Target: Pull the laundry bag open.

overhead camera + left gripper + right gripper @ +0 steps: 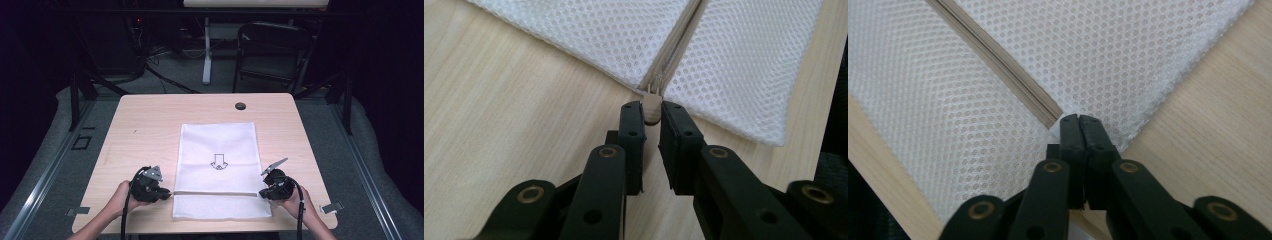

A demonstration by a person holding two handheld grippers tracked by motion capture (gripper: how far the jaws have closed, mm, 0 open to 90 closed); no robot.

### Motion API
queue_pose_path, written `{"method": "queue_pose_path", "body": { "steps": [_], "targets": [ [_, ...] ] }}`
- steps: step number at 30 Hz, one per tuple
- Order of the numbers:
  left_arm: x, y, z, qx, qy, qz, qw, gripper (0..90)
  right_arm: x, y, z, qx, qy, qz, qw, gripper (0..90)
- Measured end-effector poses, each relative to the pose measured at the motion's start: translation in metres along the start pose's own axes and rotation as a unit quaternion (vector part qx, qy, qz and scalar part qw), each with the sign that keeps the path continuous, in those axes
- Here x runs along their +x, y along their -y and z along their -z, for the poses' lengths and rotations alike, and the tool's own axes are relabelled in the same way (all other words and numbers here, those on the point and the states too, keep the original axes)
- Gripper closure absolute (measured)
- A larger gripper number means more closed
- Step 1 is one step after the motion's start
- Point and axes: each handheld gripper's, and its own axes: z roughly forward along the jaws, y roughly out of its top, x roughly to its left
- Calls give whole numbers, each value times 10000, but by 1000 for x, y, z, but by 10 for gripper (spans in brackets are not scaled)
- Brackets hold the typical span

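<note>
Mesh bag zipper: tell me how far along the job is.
Done: the white mesh bag lies flat on the table, and the right gripper is shut on the bag's edge at the zipper's end. In hand: the left gripper has the zipper pull between its jaws, with a gap showing beside it. Left: the zipper looks closed along its length, so the pulling probably remains.

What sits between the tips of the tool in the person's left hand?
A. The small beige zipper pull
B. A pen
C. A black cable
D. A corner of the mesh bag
A: in the left gripper view the beige zipper pull lies between the tips of the left tool, at the end of the zipper on the white mesh bag; one pad meets it, a slight gap shows at the other.
</note>
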Motion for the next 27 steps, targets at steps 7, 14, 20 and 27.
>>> {"method": "queue_pose_path", "body": {
  "steps": [7, 14, 20, 27],
  "targets": [
    [0, -5, 12, -215, 16, 195, 9996, 440, 4, -6, 24, -546, -112, 15, 9984, 475],
    [-13, -7, 29, -306, -553, 395, 9972, 155, 1, 1, 49, -711, 384, -98, 9967, 114],
    [-17, 4, 46, -348, -993, 923, 9902, 63, -13, 22, 66, -776, 853, -378, 9926, 0],
    [4, 28, 58, -690, -1625, 1633, 9707, 2, -36, 52, 61, -642, 1086, -580, 9903, 0]
  ]
}}
